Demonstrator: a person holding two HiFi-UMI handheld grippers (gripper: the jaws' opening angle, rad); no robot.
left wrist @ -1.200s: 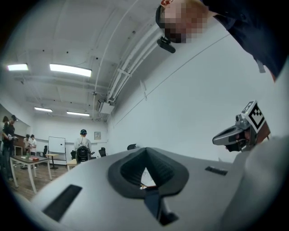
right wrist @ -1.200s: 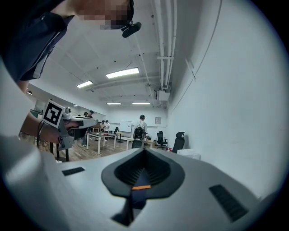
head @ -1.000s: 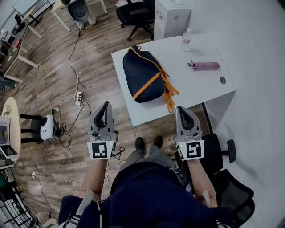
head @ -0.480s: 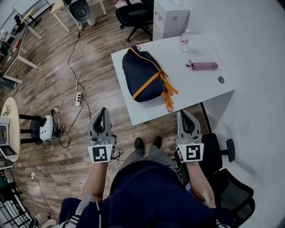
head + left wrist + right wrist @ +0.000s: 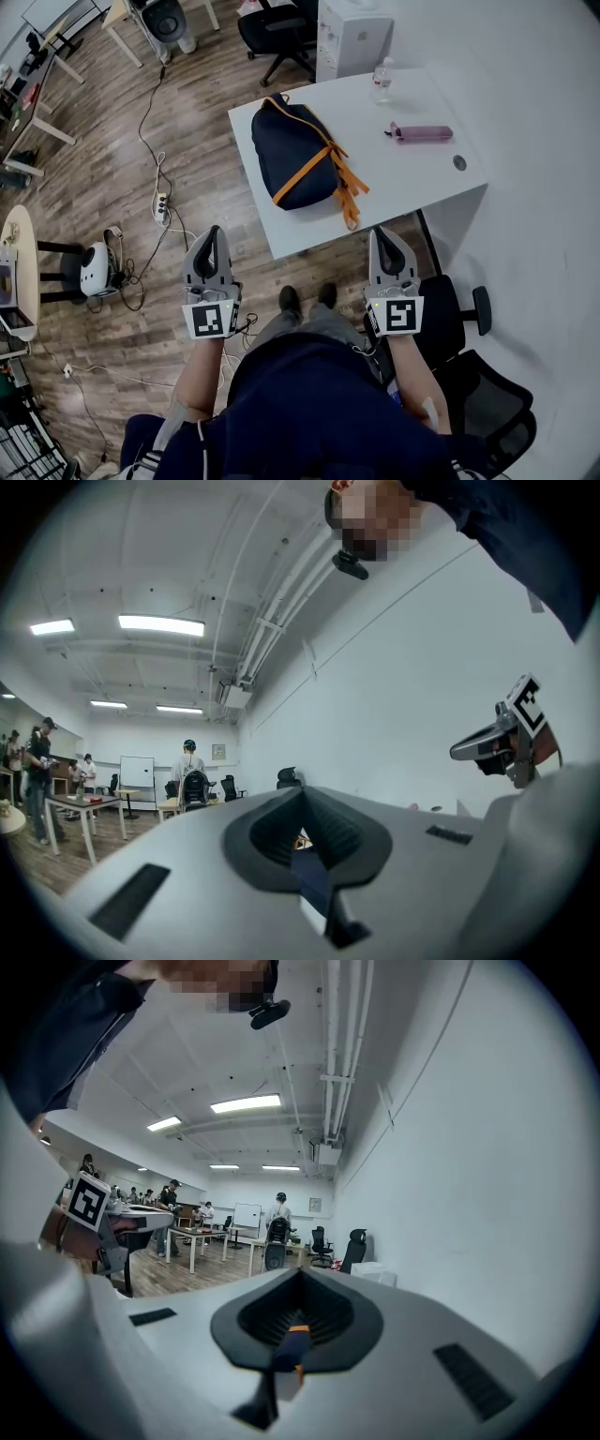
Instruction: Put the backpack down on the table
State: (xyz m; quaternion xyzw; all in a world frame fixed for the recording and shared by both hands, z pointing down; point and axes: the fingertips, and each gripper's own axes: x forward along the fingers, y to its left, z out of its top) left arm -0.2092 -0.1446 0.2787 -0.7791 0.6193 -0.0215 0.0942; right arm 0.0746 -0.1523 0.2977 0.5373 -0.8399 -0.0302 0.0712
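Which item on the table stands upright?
The bottle at the far edge; the backpack and pink case both lie flat.

A white bench (image 5: 412, 183) carries a navy backpack (image 5: 292, 155) across its left half, its orange straps (image 5: 349, 192) trailing to the near edge. The right half is mostly bare, with a pink pouch (image 5: 424, 133) and a water bottle (image 5: 382, 81) toward the far side. A black office chair (image 5: 450, 300) crowds the right gripper (image 5: 382, 234). Cables (image 5: 150, 122) and a power strip (image 5: 161, 206) lie on the floor (image 5: 103, 178) to the left.

Navy top (image 5: 309, 403), grey trousers (image 5: 309, 325), dark shoes (image 5: 292, 300); left tool (image 5: 214, 231), right tool (image 5: 382, 232) grey, black-white marker cube (image 5: 210, 320) each
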